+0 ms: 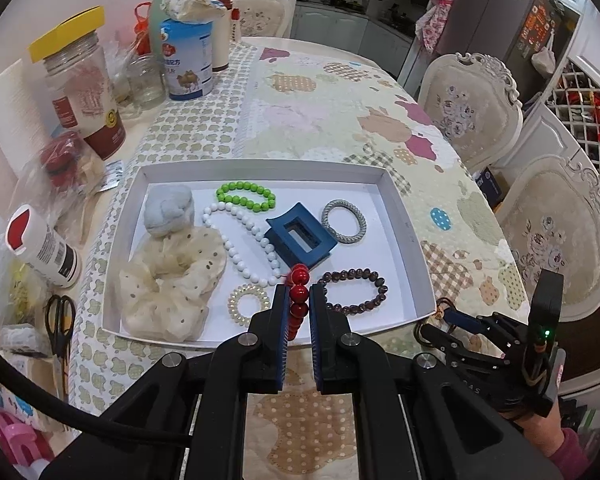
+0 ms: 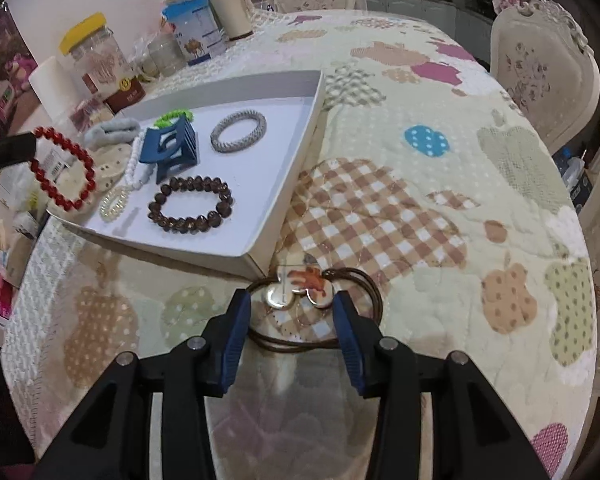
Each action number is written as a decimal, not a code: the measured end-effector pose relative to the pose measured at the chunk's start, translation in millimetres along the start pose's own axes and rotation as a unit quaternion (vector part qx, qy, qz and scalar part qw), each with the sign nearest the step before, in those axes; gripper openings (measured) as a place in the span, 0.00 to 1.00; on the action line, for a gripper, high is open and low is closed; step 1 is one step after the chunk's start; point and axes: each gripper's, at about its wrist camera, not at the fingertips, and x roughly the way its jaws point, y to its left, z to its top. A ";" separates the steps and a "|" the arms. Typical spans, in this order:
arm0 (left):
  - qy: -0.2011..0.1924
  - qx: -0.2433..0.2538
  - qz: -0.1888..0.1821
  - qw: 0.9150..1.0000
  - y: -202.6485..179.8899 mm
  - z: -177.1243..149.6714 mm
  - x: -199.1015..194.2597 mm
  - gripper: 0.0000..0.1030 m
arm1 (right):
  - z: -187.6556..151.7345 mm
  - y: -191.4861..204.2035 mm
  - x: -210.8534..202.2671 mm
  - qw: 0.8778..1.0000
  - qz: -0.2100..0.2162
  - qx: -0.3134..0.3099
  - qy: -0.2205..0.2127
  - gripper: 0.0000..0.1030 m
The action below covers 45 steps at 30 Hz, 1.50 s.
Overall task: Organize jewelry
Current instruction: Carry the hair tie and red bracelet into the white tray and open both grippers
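My left gripper [image 1: 299,296] is shut on a red bead bracelet [image 1: 299,294] and holds it above the front of the white tray [image 1: 410,236]; the bracelet also shows in the right wrist view [image 2: 62,168]. The tray holds a brown bead bracelet [image 1: 356,291], a blue hair claw [image 1: 300,236], a white bead necklace [image 1: 240,240], a green bead bracelet [image 1: 246,197], a grey woven ring [image 1: 344,222], a clear coil tie [image 1: 247,305] and a cream scrunchie [image 1: 172,280]. My right gripper [image 2: 292,304] is open around a brown hair tie with a shiny charm [image 2: 300,292] lying on the tablecloth by the tray's corner.
Jars, a blue tin [image 1: 188,60], a bottle [image 1: 40,246] and black scissors [image 1: 60,320] crowd the table's left side. Ornate chairs [image 1: 472,108] stand along the right edge. The patterned tablecloth [image 2: 440,200] stretches right of the tray.
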 end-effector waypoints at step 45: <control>0.051 -0.020 -0.025 0.998 -6.4 10.4 63.3 0.08 | 108.9 40.6 -16.9 0.995 0.077 -0.012 -0.058 0.37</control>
